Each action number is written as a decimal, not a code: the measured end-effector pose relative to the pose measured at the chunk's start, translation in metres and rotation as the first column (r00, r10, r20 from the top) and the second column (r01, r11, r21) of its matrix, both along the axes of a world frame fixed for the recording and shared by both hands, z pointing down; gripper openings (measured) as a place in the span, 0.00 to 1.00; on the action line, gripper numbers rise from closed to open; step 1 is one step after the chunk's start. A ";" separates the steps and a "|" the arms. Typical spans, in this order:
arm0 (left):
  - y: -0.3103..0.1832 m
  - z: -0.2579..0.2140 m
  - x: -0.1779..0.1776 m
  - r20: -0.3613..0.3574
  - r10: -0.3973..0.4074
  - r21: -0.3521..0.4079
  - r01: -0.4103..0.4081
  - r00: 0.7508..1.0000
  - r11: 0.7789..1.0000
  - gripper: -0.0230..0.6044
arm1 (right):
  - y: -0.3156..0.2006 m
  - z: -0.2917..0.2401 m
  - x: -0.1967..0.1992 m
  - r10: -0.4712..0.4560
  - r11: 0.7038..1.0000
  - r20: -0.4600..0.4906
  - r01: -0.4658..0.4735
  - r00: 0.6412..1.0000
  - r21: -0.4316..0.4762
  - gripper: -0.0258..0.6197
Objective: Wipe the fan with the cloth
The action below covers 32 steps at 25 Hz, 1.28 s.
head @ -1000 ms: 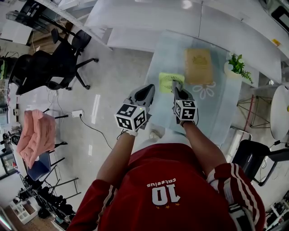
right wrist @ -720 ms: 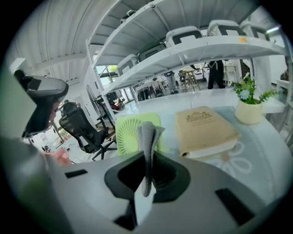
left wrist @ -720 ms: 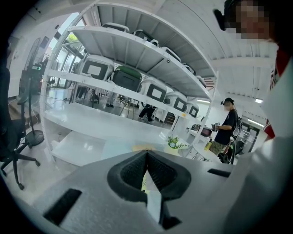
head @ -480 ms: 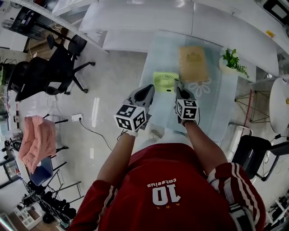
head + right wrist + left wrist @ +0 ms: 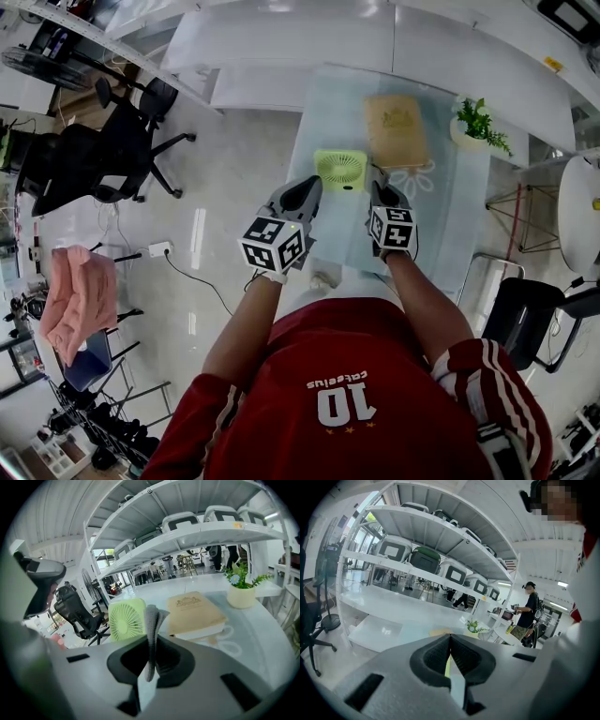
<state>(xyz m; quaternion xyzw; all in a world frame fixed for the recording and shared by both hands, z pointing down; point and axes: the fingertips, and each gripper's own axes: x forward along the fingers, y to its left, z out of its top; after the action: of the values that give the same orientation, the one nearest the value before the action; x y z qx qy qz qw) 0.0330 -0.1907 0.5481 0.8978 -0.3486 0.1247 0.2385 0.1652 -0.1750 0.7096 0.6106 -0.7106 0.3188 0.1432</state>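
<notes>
Right gripper (image 5: 378,184) is out over the glass table (image 5: 450,220), forearm stretched straight ahead from the red shirt, marker cube facing up. In the right gripper view its jaws are pinched on a grey cloth (image 5: 151,634), which stands up from between the pads in a narrow fold, its top flopping a little to the right. The green fan (image 5: 341,170) stands upright on the table just far and left of those jaw tips, round grille facing the gripper. In the right gripper view the fan (image 5: 127,619) sits immediately left of the cloth, and the cloth's top edge overlaps the fan's right side; whether cloth and fan actually touch I can't tell from here. Just right of the fan lies a tan book (image 5: 395,130), flat on the glass, and further right a small potted plant (image 5: 473,127) in a pale pot. Left gripper (image 5: 302,194) hangs at the near-left edge of the table, left forearm angled forward and slightly inward, well short of the fan. In the left gripper view its jaws are pressed together with nothing gripped, only a thin sliver of green showing through below the pads. Off to the far left, on the floor, stands a black office chair (image 5: 103,150).
</notes>
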 end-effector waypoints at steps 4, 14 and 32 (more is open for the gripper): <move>0.002 -0.005 -0.002 -0.003 0.005 0.010 -0.005 1.000 1.000 0.03 | 0.003 -0.005 -0.002 0.002 1.000 -0.005 -0.002 1.000 0.009 0.07; 0.009 -0.013 -0.035 0.014 -0.035 0.030 0.035 0.999 0.999 0.03 | 0.012 -0.010 -0.026 -0.019 1.000 0.006 0.019 1.000 0.019 0.07; 0.021 -0.008 -0.087 0.025 -0.132 0.013 0.132 0.991 0.991 0.03 | 0.015 0.000 -0.084 -0.112 0.994 0.027 0.112 0.993 0.015 0.07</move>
<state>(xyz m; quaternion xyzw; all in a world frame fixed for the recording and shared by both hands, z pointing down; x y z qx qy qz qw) -0.0542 -0.1697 0.5401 0.8723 -0.4111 0.1185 0.2367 0.0814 -0.1605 0.7098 0.5663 -0.7477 0.3140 0.1469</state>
